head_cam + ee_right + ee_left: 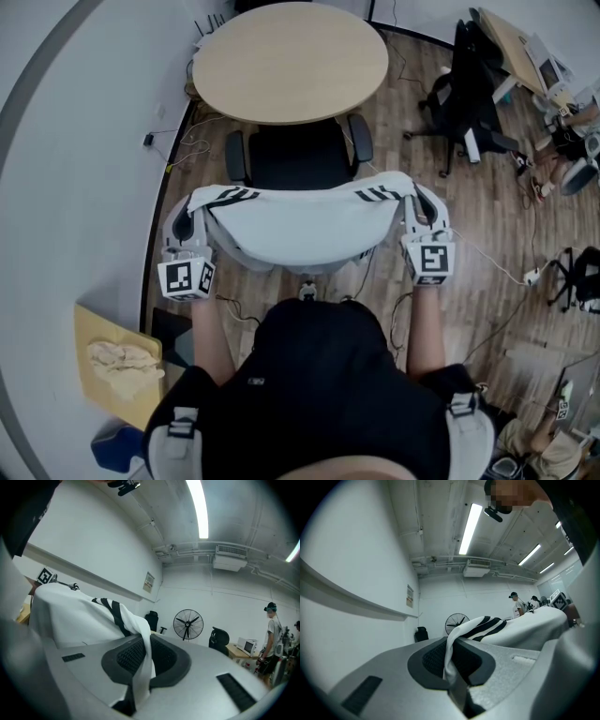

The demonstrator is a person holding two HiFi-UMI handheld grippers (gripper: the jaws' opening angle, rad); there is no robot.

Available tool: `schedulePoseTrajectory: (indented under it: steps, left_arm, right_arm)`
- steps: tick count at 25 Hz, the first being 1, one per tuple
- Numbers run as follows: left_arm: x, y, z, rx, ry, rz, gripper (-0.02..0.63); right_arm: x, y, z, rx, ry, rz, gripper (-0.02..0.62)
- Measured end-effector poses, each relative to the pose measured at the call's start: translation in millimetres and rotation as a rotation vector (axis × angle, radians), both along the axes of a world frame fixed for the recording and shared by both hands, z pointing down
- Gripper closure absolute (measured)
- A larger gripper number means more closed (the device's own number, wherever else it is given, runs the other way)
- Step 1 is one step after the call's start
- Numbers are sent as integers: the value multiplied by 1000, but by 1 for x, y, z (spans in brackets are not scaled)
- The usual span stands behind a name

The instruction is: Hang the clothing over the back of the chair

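Note:
A white garment with black stripes at its shoulders is stretched flat between both grippers, above the back of a black office chair. My left gripper is shut on the garment's left striped corner. My right gripper is shut on the right striped corner. In both gripper views the cloth runs pinched between the dark pads and spreads out towards the other gripper. The chair's seat and armrests show beyond the cloth; its backrest is hidden under it.
A round wooden table stands just beyond the chair. A white curved wall runs along the left. A second black chair stands at the right. Cables lie on the wooden floor. A cardboard piece with a rag lies at lower left.

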State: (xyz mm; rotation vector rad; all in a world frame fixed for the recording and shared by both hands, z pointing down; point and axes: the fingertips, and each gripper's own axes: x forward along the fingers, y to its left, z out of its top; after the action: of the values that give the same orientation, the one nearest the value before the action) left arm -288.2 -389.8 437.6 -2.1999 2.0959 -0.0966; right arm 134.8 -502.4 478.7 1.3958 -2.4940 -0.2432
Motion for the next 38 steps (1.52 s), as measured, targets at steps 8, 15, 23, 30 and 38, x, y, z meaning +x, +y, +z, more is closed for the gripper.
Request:
schedulePoseTrajectory:
  steps: [8,15,23,30,38]
  left_arm:
    - [7,2,23,-50,13,24,595]
    - [17,4,45,-100,10,74,595]
    - [26,8,59,-124,30,163,594]
    - [27,7,64,-108,34,196,575]
    - [36,19,62,-97,17,190,558]
  right_arm:
    - [0,9,18,-38,-8,12,580]
    - [-7,20,37,-62,52,7,574]
    - [-17,30,39,-42,13,13,569]
    - [-13,43,49,-45,-4,44,540]
    - [-4,65,67,-81,4,31,555]
